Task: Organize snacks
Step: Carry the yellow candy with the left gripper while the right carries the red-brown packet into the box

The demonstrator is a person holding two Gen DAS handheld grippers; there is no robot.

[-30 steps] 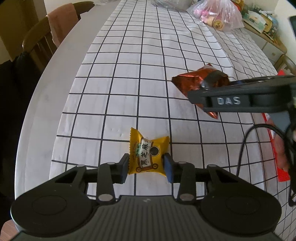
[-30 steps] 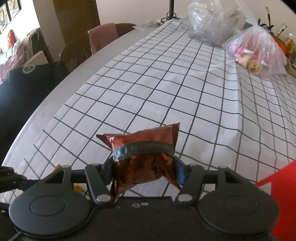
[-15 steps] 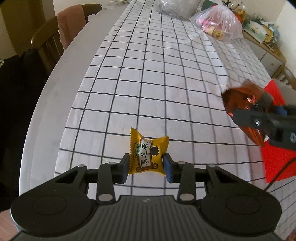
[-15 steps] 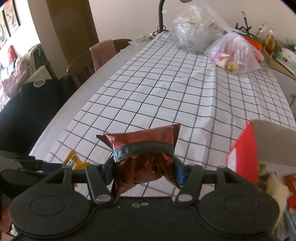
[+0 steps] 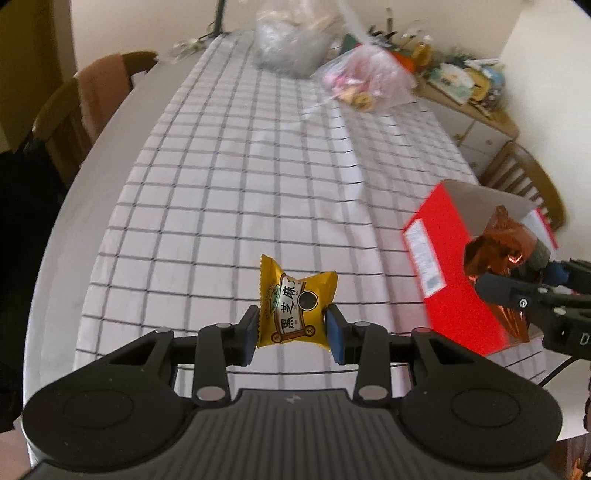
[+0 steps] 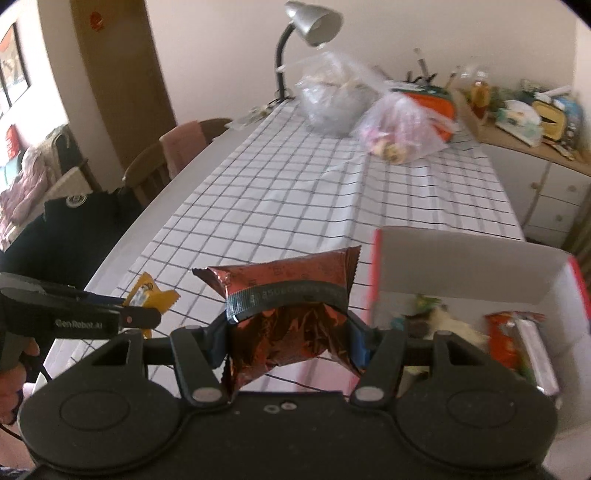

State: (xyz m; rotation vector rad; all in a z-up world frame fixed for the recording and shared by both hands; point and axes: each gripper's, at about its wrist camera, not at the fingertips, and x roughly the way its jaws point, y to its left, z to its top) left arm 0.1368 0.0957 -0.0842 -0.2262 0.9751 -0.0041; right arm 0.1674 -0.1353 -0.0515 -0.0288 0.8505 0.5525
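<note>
My left gripper (image 5: 293,330) is shut on a small yellow snack packet (image 5: 295,304) and holds it above the checked tablecloth. My right gripper (image 6: 288,338) is shut on a shiny red-brown foil snack bag (image 6: 284,314), held in the air beside the left wall of an open red box (image 6: 461,254). The box (image 5: 447,258) stands at the right of the table and holds several snacks (image 6: 513,339). In the left wrist view the foil bag (image 5: 495,251) and right gripper (image 5: 517,291) are over the box's near end. The yellow packet (image 6: 147,295) shows left of the right gripper.
The long table (image 5: 258,166) has a white gridded cloth. Two clear plastic bags (image 6: 399,129) and a grey desk lamp (image 6: 310,22) stand at its far end. Wooden chairs (image 5: 92,99) line the left side. A cluttered sideboard (image 6: 528,122) stands at the right.
Both grippers have risen with their snacks. The right gripper has carried the foil bag rightward to the red box, which has now come into view.
</note>
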